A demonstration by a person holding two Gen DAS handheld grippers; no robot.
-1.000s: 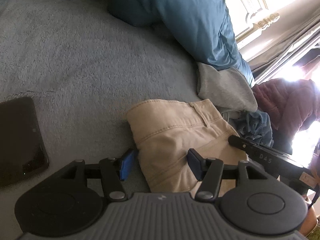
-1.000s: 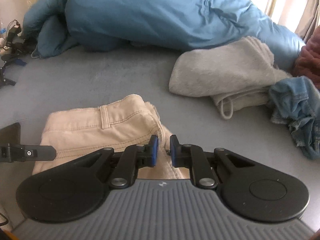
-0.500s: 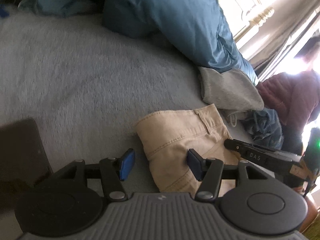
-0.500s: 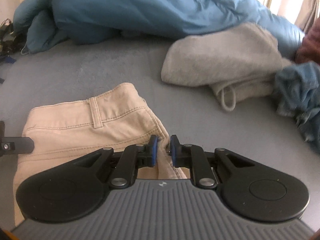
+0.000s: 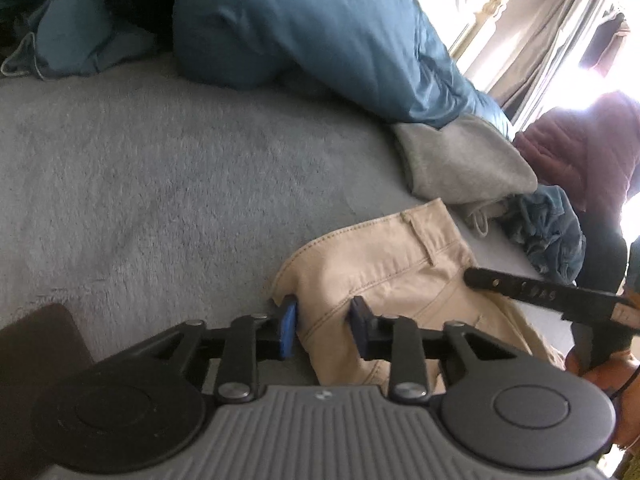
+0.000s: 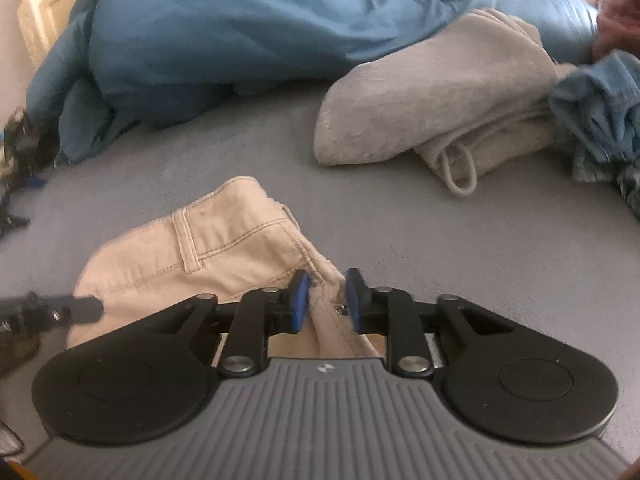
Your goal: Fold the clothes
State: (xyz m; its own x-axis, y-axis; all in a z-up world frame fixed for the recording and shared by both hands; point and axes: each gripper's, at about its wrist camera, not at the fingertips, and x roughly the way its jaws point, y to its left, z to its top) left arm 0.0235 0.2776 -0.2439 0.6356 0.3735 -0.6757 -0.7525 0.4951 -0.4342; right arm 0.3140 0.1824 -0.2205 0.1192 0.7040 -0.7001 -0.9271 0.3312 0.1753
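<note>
Folded beige trousers (image 5: 380, 264) lie on a grey fleece bed cover (image 5: 160, 184). My left gripper (image 5: 323, 320) has its blue pads drawn in on the trousers' near left edge, and cloth fills the gap between them. In the right wrist view my right gripper (image 6: 327, 300) is shut on a thick fold at the right edge of the trousers (image 6: 224, 240), near the zip. The right gripper's black finger (image 5: 540, 292) reaches over the trousers from the right. The left gripper's finger (image 6: 52, 312) shows at the left edge.
A blue duvet (image 5: 312, 28) is heaped at the back of the bed. A grey sweatshirt (image 6: 432, 96) with a drawcord, a crumpled denim garment (image 6: 600, 120) and a maroon jacket (image 5: 584, 152) lie to the right. A dark flat device (image 5: 36, 344) rests at near left.
The left gripper's fingers have closed in from wide open onto the trousers' edge. Both grippers moved forward across the bed, carrying the trousers closer to the grey sweatshirt.
</note>
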